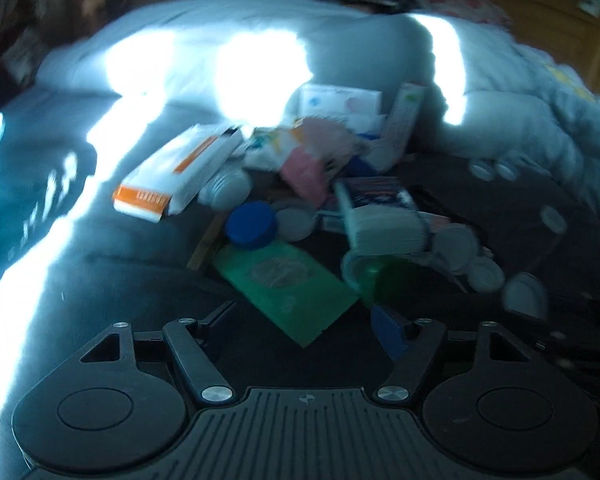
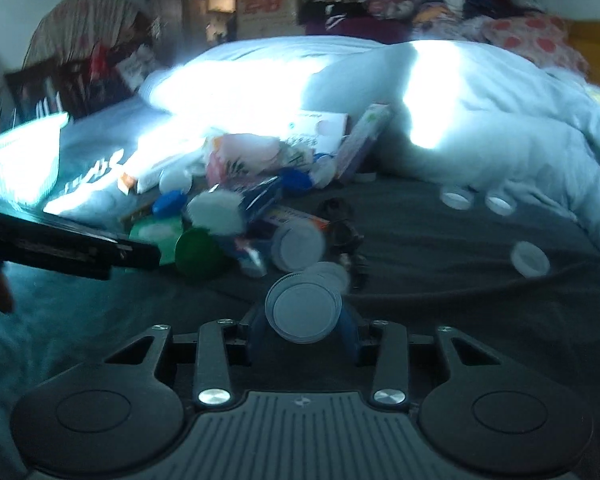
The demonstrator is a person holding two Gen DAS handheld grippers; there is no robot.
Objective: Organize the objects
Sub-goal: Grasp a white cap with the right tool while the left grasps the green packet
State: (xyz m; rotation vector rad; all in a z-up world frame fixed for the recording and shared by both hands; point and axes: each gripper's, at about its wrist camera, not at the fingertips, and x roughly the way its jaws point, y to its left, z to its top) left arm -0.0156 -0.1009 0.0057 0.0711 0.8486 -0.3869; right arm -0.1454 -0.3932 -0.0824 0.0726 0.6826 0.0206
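A bed [image 1: 100,280] draped in a dark grey sheet is seen, with a pale rumpled duvet [image 1: 500,128] heaped from twelve to three o'clock. A jumble of cartons, packets and caps is piled at the centre: an orange-and-white box [image 1: 172,176] at ten o'clock, a blue cap [image 1: 251,225] and a green packet [image 1: 288,292] nearer six. Loose white caps [image 2: 530,258] are scattered on the sheet towards three o'clock, well apart from the pile.
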